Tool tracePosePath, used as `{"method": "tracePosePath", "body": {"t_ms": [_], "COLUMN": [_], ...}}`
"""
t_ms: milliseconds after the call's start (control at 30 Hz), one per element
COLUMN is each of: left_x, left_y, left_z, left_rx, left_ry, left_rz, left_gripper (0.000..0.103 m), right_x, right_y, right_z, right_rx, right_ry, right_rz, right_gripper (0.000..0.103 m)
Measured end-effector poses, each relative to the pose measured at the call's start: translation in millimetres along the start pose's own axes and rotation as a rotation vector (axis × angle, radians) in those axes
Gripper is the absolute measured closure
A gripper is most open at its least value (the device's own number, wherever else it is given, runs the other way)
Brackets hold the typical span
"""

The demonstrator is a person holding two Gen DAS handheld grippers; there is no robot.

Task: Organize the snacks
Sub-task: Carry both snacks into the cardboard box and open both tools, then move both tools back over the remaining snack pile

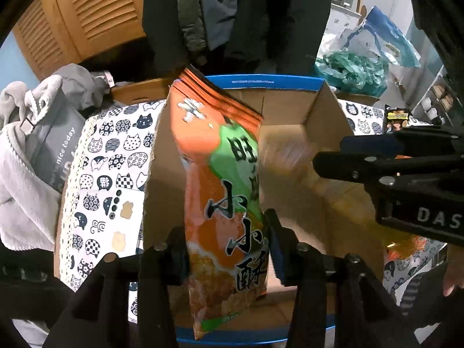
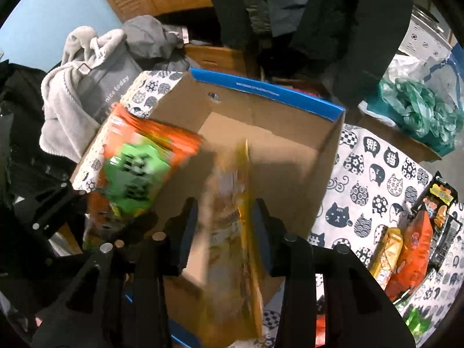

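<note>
While over box (image 1: 327, 110), snack bag (image 1: 223, 191) sits btwn left claw (image 1: 226, 256).

Both wrist views look down, close, into the shared cardboard box (image 1: 324, 110).

Motion smears the yellow snack bag (image 2: 232, 220) beyond reading; the orange snack bag (image 1: 223, 191) hides part of the cardboard box (image 1: 327, 110) floor.

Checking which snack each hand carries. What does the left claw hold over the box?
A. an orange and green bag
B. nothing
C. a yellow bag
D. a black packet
A: the left claw is clamped on the orange and green bag, held above the open box.
</note>
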State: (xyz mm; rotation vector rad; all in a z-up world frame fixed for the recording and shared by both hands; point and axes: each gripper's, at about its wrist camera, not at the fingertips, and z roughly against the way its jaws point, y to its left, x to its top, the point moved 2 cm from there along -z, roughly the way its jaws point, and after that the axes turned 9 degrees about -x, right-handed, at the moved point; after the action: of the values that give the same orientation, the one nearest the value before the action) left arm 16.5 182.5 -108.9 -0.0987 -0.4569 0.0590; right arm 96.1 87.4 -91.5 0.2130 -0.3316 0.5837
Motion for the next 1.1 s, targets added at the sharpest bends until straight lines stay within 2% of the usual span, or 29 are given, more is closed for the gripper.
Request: {"method": "tracePosePath", "body": {"t_ms": [67, 267, 333, 533, 767, 1100], "left_x": [1, 3, 4, 5, 7, -3], "left_y": [0, -3, -5, -20, -52, -123], "left_z": [1, 5, 6, 5, 8, 7], "left_rx": [0.012, 0.025, 0.02, 0.002, -0.079, -0.13], "left_ry": [-0.006, -0.021, -0.024, -0.019, -0.01, 0.027], "left_rz": [-0.003, -0.018, -0.022, -0.051, -0.089, -0.226], "left_gripper": [0.036, 0.029, 0.028, 0.028, 0.028, 0.028], "right_x": [0, -3, -5, -19, -41, -82], "right_y": [-1, -14, -21, -45, -87, -156], "right_z": [2, 8, 13, 27, 41, 54], "right_rx": [-0.004, -0.01, -0.02, -0.051, -0.108, -0.143], "right_ry": [-0.004, -0.001, -0.005, -0.013, -0.012, 0.008], "right_rz": [-0.003, -0.032, -0.036, -0.045, -0.075, -0.175], "right_gripper": [0.054, 0.047, 0.041, 0.037, 0.036, 0.035]}}
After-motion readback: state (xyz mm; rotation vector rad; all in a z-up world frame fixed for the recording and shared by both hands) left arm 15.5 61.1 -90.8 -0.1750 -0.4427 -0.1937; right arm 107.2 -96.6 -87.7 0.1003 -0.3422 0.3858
